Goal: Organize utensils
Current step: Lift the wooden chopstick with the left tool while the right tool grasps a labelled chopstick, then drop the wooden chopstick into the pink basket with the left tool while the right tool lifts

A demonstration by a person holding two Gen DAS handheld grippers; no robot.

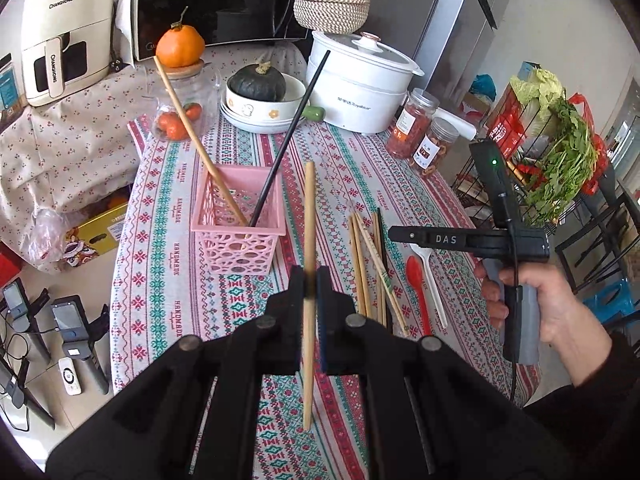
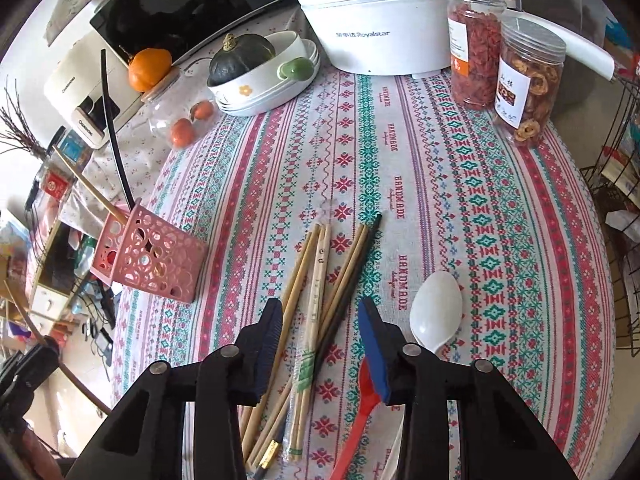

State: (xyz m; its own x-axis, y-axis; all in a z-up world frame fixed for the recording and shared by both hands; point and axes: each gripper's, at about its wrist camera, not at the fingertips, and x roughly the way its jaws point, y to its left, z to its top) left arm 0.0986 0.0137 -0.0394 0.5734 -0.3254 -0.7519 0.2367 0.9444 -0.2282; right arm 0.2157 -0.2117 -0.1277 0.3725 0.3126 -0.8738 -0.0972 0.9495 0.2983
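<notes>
Bamboo chopstick (image 1: 308, 292) clamped upright in the left gripper (image 1: 311, 280), above the table (image 1: 332, 152).
The right gripper (image 2: 318, 322) stands unclenched over the chopstick pile (image 2: 320, 292), its jaws astride several sticks with no pad pressing on any. Just right of the pile lie a red spoon (image 2: 360, 412) and a white spoon (image 2: 436, 312). Farther back left, the pink basket (image 1: 240, 236) holds one bamboo stick (image 1: 196, 140) and one black stick (image 1: 292, 136), both leaning. Behind stand a white pot (image 1: 360, 84) and two jars (image 2: 500, 60).
</notes>
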